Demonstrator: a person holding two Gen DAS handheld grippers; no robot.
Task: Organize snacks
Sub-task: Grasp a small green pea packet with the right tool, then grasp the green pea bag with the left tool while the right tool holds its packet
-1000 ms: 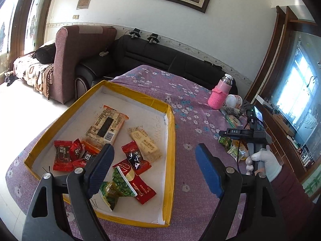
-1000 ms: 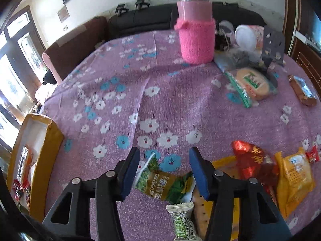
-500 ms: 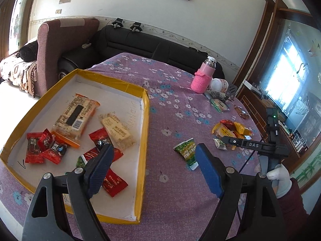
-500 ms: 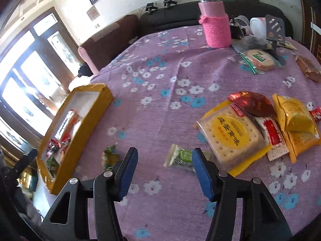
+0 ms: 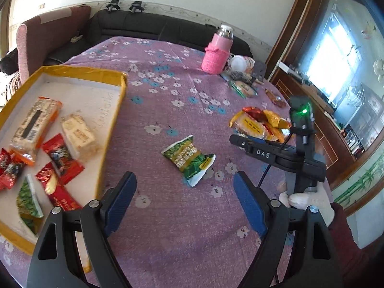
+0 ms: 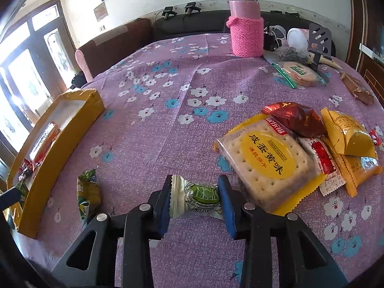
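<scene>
The right gripper [image 6: 195,198] is closed on a small green-and-white candy [image 6: 197,198], its 2 blue pads pressed against the wrapper's sides low over the purple floral cloth [image 6: 153,144]. Just to the candy's right lies a square cracker pack [image 6: 266,165] with a yellow label, its near corner close to the right finger. Against the pack's far and right edges sit a dark red packet [image 6: 296,118], a red-and-white sachet [image 6: 322,159] and yellow wrapped snacks [image 6: 348,139], all touching or overlapping. To the left of the candy a green snack bag [image 6: 87,193] lies flat on the cloth, near the yellow outer wall of the tray [image 6: 62,139].

In the left wrist view the left gripper [image 5: 184,198] hangs wide apart with nothing between its fingers, above bare cloth, and the green snack bag [image 5: 188,159] lies just beyond it. The tray [image 5: 115,117] sits to the left, its right rim running away from the camera; inside are 2 pale biscuit packs, several red packets and 1 green one. Between the tray's rim and the green bag the cloth is open.

Farther back the cloth stays bare across a broad middle band up to a pink knit-sleeved flask [image 6: 246,27] standing upright near the far edge. Right of it a round cracker bag [image 6: 298,73] and small clutter crowd the far right corner. A dark sofa [image 5: 153,27] lies behind the table.
</scene>
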